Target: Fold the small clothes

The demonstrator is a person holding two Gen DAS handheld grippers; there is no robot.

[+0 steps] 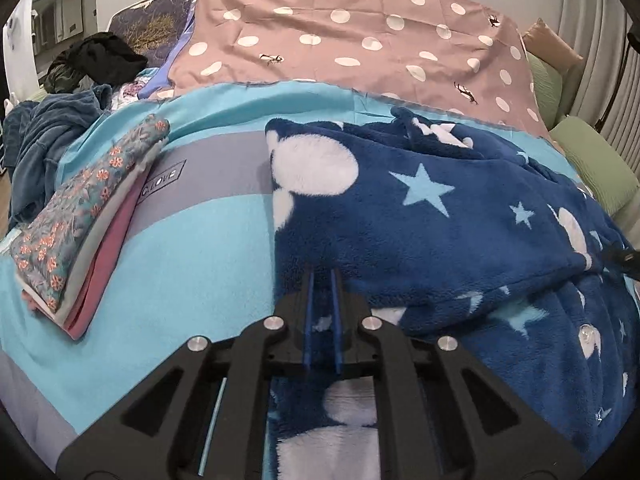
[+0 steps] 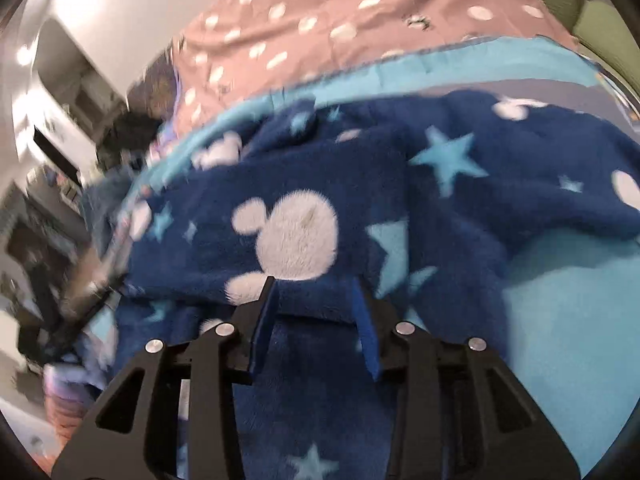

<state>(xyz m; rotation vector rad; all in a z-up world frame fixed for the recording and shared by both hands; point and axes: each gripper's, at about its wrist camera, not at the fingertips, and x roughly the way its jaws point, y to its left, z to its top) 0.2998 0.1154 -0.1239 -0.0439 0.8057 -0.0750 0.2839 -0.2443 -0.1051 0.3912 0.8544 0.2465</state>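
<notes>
I am clamping my left gripper (image 1: 322,280) on the near edge of the navy star fleece (image 1: 420,216) lying on the turquoise bedspread (image 1: 180,248); my right gripper (image 2: 316,292) is straddling it, unclenched. Next, I judge, the right must pinch before folding.

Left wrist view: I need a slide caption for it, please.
Left tongs shut on the edge of a navy star-print fleece garment, with a stack of folded clothes on the bed.

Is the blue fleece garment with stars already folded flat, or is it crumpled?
Crumpled. The blue fleece garment lies bunched in uneven overlapping layers, not flat.
</notes>
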